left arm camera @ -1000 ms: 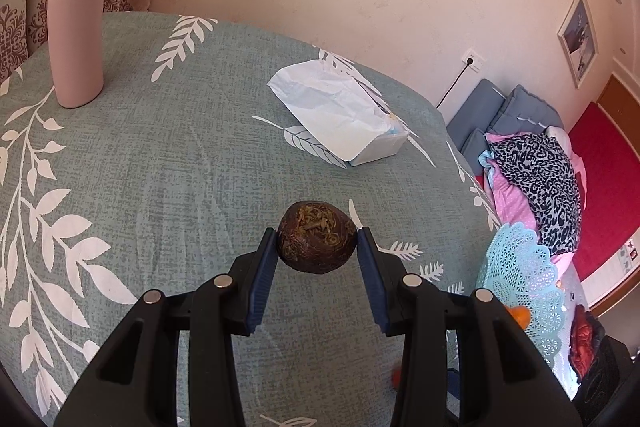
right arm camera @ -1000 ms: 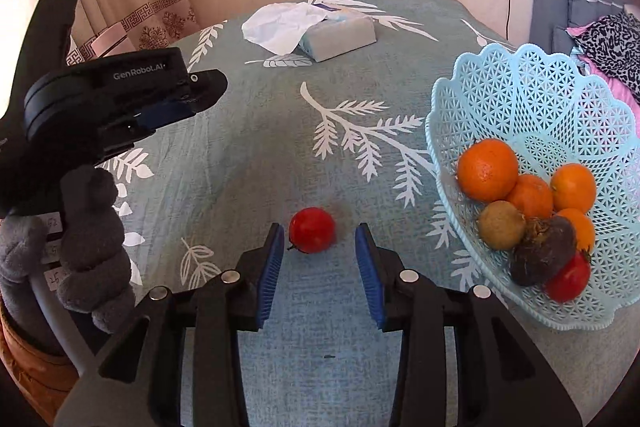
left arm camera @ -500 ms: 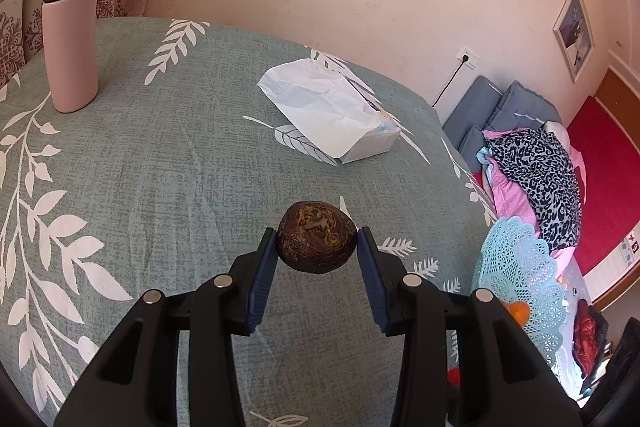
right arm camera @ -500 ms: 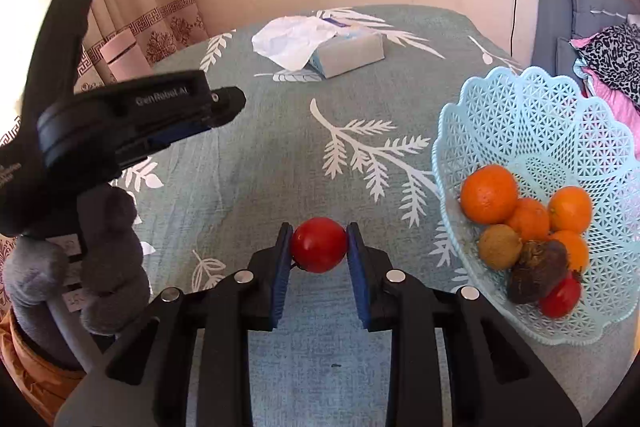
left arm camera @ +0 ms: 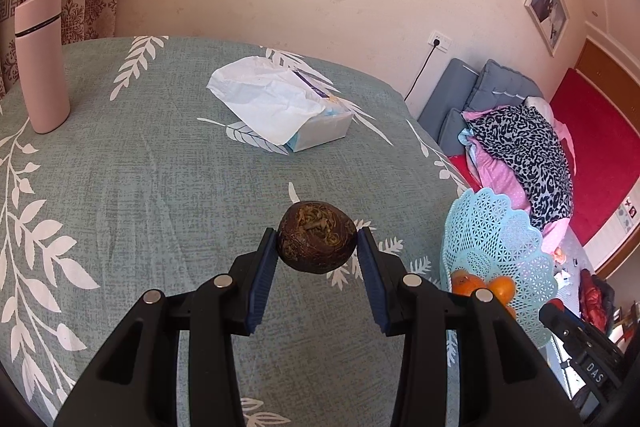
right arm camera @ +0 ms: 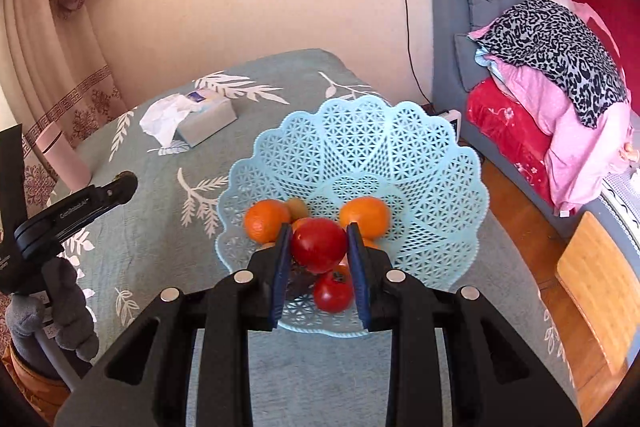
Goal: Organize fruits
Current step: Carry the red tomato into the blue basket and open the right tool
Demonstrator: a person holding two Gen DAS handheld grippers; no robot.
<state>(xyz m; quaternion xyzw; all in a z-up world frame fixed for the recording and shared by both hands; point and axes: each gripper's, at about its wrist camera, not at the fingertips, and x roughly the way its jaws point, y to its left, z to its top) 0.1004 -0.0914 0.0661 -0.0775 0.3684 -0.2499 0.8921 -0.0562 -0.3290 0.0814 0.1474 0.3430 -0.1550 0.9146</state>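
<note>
Your right gripper [right arm camera: 319,247] is clamped on a smooth, glossy red fruit [right arm camera: 319,245], blue ribbed pads pressing both sides, held in the air over the near part of the light-blue basket [right arm camera: 420,163]. That basket is openwork plastic w/ a scalloped rim, shallow & round, sitting on the table [right arm camera: 340,379]. Inside it: two matte oranges [right arm camera: 266,221] either side of your pads, a fuzzy brownish kiwi [right arm camera: 297,207] behind the left one, another shiny red fruit [right arm camera: 334,293] w/ a dark stem end just below what you hold, and something dark beside it, too hidden to name. Your left gripper [left arm camera: 317,247] is closed on a rough, dark brown, roundish fruit [left arm camera: 317,242] w/ a dry fibrous crown facing up; it hangs above the tablecloth [left arm camera: 140,187], left of the basket as that cam sees it. The cloth is a woven grey-green fabric printed w/ white leaf sprigs. Further back lies a soft tissue pack [left arm camera: 288,115] w/ crumpled white sheets spilling out, and a tall matte pink flask [left arm camera: 42,61] stands upright at the far left. Off the table, a leopard-print cloth [right arm camera: 560,43] is draped over pink bedding.
</note>
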